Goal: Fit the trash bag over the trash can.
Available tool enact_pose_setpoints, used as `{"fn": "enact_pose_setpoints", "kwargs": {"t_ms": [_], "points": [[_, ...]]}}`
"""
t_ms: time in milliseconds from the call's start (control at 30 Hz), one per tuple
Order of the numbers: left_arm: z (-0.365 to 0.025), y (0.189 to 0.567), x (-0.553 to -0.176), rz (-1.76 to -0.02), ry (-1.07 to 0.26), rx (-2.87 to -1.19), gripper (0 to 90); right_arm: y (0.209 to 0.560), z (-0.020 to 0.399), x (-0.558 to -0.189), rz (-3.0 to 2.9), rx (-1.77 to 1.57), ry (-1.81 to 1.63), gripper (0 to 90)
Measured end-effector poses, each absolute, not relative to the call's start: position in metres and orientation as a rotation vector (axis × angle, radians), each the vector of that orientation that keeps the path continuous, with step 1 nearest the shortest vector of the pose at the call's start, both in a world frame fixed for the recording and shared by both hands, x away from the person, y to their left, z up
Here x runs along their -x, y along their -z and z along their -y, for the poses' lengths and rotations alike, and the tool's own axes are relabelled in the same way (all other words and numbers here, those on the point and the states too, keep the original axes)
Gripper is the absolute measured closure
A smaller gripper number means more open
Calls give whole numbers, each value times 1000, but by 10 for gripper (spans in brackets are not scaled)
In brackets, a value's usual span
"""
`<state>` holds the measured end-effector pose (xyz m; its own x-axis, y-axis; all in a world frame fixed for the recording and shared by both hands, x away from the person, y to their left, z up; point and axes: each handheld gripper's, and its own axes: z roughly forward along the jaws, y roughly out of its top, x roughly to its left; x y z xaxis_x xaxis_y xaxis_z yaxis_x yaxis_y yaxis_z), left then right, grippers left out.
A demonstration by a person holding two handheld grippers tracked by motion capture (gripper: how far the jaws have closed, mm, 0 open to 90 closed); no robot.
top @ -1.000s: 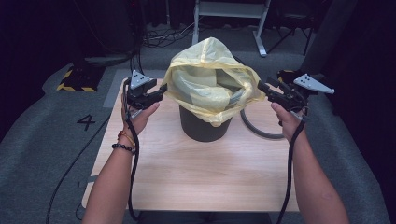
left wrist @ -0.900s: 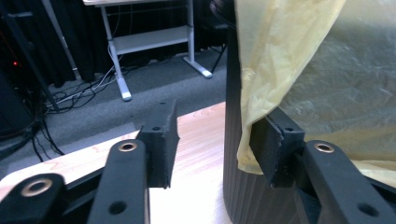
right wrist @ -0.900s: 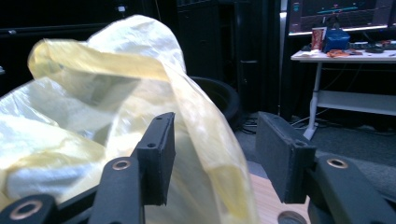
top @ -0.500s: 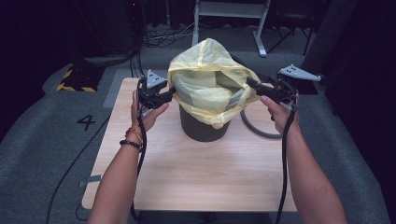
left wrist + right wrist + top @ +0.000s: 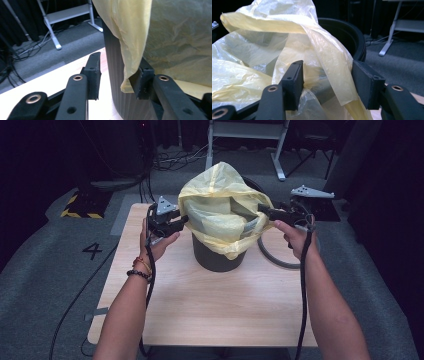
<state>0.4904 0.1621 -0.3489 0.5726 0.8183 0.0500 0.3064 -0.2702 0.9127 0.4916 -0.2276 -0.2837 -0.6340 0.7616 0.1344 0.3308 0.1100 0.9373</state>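
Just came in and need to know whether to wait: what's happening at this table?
A person is fitting a yellow bin liner over a dark bin on the wooden table, a gripper in each hand. The left gripper, its jaws just closing, straddles the liner's hanging edge at the bin's side. The right gripper has liner film between its open jaws at the opposite rim. The liner is bunched high, not yet pulled down evenly.

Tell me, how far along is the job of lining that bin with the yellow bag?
Done: the yellow bag sits in the dark bin, its edge draped over the front. In hand: the left gripper, whose jaws have just been closing, and the right gripper each straddle bag film at the sides, jaws apart. Left: probably pulling the billowing top down around the rim.
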Motion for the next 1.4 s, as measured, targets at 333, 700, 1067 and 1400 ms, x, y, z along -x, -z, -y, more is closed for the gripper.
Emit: {"fn": "enact_pose_setpoints", "kwargs": {"t_ms": [333, 700, 1067, 1400], "points": [[-165, 349, -483, -805, -608, -1906, 701, 277, 239, -485, -2085, -1036, -1582, 606], [-166, 336, -480, -859, -715, -1827, 560, 274, 225, -493, -2074, -1172, -1460, 441], [-161, 342, -485, -884, -708, -1857, 626, 270, 215, -512, -2098, -1316, -1332, 437], [-170, 336, -482, -851, -729, -1856, 715, 265, 224, -513, -2112, -1202, -1352, 507]]}}
